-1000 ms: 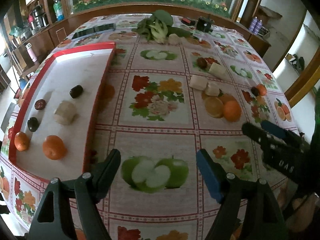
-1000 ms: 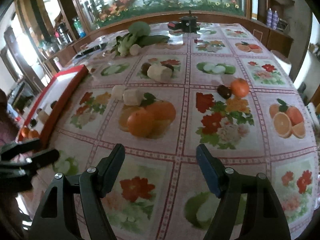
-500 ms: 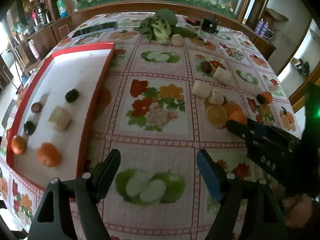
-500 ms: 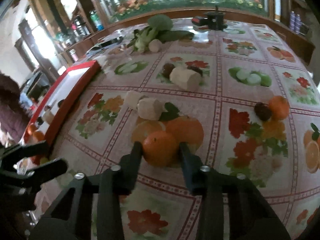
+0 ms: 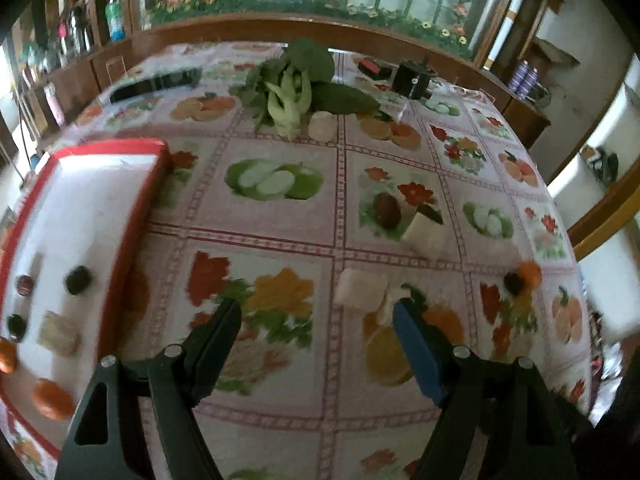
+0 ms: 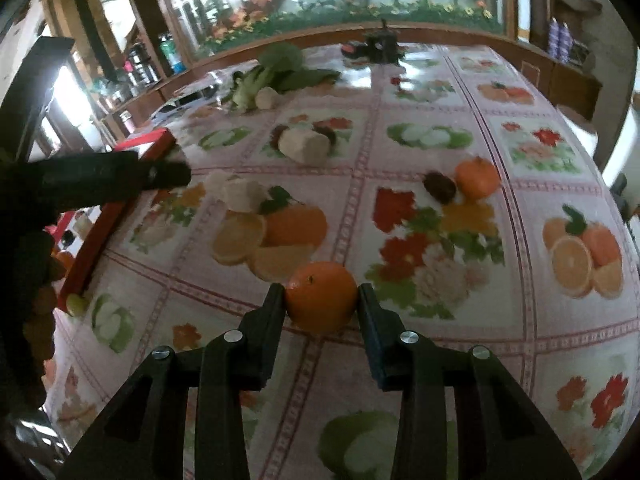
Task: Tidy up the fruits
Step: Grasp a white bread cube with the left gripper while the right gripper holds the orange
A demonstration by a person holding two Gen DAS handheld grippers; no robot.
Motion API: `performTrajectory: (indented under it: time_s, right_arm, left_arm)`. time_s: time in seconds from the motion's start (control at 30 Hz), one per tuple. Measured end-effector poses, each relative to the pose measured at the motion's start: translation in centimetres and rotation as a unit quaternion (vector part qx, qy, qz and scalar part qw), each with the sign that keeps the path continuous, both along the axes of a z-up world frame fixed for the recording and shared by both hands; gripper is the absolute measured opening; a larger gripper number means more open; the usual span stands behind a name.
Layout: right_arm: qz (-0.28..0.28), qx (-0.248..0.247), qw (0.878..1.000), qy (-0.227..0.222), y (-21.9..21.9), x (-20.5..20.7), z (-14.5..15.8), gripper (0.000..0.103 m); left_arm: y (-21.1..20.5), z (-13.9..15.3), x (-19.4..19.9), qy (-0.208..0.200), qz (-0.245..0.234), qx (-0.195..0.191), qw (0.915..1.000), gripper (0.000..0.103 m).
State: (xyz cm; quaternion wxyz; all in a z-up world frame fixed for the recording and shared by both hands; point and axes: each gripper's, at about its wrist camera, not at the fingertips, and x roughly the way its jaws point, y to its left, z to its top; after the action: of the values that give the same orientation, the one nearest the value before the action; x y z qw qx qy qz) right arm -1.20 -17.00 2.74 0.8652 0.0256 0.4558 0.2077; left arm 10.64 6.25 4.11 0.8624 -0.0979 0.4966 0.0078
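Orange mandarin [image 6: 321, 297] clamped in right tool [image 6: 321, 300], left tool [image 5: 316, 344] agape

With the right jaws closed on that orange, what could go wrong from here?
1. The right gripper pinches the orange only at its fingertips; a round fruit may roll or slip out on the way to the red tray.
2. The left gripper lies across the path between the orange and the tray, so the two grippers may collide.
3. The tray already holds several fruits near its front, such as a small orange; a careless drop could knock them.
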Motion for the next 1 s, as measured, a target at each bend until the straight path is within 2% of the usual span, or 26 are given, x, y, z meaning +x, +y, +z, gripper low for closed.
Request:
performTrajectory:
  time_s: [0.17, 0.53, 0.67, 0.8, 0.9, 1.0]
  right_arm:
    - [-0.003, 0.005, 1.000, 0.003, -0.2, -0.1, 0.0, 0.037]
    - [-0.009, 0.019, 1.000, 0.010, -0.4, 0.0, -0.1, 0.037]
    - [-0.010, 0.021, 1.000, 0.011, -0.5, 0.0, 0.0, 0.037]
    - [-0.012, 0.023, 1.000, 0.014, -0.6, 0.1, 0.0, 0.037]
    - [-0.013, 0.026, 0.999, 0.016, -0.7, 0.0, 0.0, 0.037]
    - [-0.014, 0.027, 0.999, 0.015, -0.8, 0.0, -0.1, 0.037]
  left_arm:
    - [-0.5, -1.9, 1.9, 0.030, 0.016, -0.020, 0.9992, 0.081]
    - [0.7, -2.7, 3.2, 0.033, 0.046, -0.060, 0.9966, 0.081]
    - [0.9, -2.7, 3.9, 0.043, 0.039, -0.049, 0.9971, 0.080]
    - [-0.4, -2.8, 2.9, 0.067, -0.017, -0.014, 0.9975, 0.080]
    - [-1.5, -3.0, 1.5, 0.062, -0.060, 0.026, 0.9959, 0.080]
    - [-1.7, -3.2, 0.9, 0.041, -0.082, 0.056, 0.9943, 0.080]
